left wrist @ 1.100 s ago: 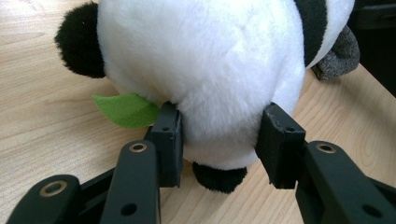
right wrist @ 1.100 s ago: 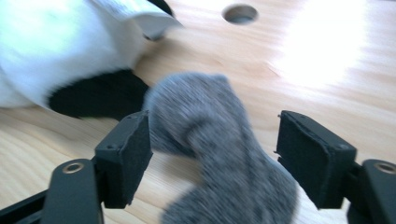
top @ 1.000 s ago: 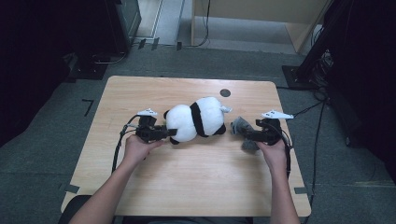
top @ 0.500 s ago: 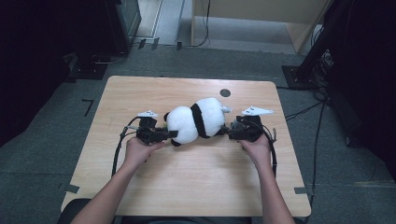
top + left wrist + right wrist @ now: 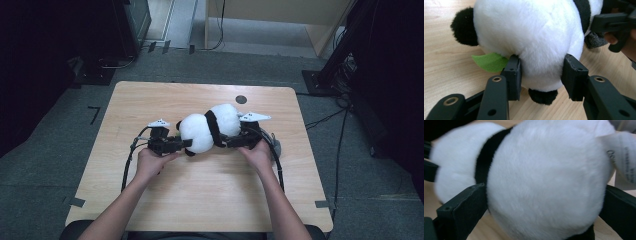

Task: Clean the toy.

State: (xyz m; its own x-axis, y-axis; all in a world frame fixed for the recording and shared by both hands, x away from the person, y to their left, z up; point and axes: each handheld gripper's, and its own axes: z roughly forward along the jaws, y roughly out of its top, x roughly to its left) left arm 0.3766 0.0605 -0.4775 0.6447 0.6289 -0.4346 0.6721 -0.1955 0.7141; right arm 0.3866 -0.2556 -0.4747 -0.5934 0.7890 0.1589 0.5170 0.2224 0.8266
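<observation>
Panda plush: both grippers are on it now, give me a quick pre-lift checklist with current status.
1. Left gripper jaws press into the panda plush on both sides: ok.
2. Right gripper jaws straddle the plush's other end; the left jaw touches the fur, firm contact on the far side is unclear: cannot tell.
3. Green felt leaf sits beside the left jaw, not pinched: ok.
4. White fabric tag hangs free of the right jaws: ok.
5. Plush off the table: not ok, it lies on the wood.
6. Grey object beside the plush stays outside both grips: ok.
</observation>
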